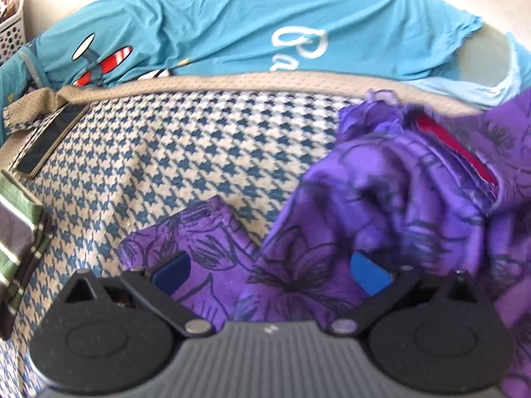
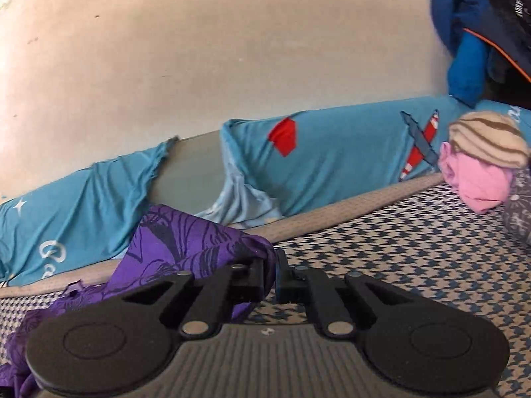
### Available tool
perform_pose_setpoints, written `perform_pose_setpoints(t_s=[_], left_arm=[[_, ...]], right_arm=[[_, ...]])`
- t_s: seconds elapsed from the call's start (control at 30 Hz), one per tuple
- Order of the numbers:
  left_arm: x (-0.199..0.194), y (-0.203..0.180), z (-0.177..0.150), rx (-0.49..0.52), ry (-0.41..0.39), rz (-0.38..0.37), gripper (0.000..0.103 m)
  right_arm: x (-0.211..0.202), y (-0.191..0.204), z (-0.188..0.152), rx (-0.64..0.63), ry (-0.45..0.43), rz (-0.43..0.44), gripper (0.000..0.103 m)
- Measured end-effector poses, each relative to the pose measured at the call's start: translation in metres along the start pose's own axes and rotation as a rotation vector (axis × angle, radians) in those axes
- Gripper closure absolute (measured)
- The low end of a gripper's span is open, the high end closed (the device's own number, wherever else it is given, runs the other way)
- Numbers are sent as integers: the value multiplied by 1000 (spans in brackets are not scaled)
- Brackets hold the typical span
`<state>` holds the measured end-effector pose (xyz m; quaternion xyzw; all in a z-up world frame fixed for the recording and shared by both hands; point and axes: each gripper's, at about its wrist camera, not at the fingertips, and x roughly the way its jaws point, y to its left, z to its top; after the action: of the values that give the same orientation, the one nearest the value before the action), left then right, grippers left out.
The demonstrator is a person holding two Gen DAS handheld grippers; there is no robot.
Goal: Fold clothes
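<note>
On a houndstooth bed (image 1: 186, 152), the right gripper (image 2: 276, 280) has its jaws clamped on a bunched edge of the purple floral garment (image 1: 381, 199), lifting it toward the bed's far edge (the turquoise sheet (image 1: 232, 33) side). The left gripper (image 1: 270, 270), jaws apart, hovers over the flat near portion.

The bed has a cover (image 1: 172, 152) with a small blue and white houndstooth pattern and a beige border (image 1: 232, 81) along its far edge. Behind the border lies a turquoise sheet (image 2: 332, 152) with printed planes and white letters, partly pulled off a grey mattress (image 2: 192, 172). Above it stands a plain cream wall (image 2: 232, 49) with some small marks, in bright daylight.
</note>
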<state>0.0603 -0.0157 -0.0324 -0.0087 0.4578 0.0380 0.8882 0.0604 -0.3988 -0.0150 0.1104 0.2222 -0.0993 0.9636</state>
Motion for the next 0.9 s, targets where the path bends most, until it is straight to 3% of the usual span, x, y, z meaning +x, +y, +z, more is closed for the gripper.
perform_pose_setpoints(t_s=[0.1, 0.17, 0.27, 0.3, 0.43, 0.5, 0.67, 0.9], left_arm=[[-20, -7, -9, 36, -36, -45, 0], [-34, -11, -20, 45, -42, -77, 0], [-54, -17, -40, 58, -49, -126, 0], [-62, -20, -47, 67, -58, -143, 0], [-92, -40, -71, 123, -87, -202, 0], [-99, -52, -80, 149, -73, -239, 0], [-93, -89, -102, 208, -6, -243, 0], [-53, -114, -108, 188, 31, -138, 0]], right_arm=[[8, -29, 2, 44, 50, -5, 95], [12, -41, 0, 48, 108, 41, 90], [5, -45, -4, -57, 123, 74, 55], [1, -46, -5, -99, 121, 82, 49], [-20, -47, -13, -230, 130, 201, 47], [-22, -40, -23, -292, 198, 273, 47], [-26, -16, -51, -448, 335, 413, 47], [-22, 5, -83, -537, 407, 515, 47]])
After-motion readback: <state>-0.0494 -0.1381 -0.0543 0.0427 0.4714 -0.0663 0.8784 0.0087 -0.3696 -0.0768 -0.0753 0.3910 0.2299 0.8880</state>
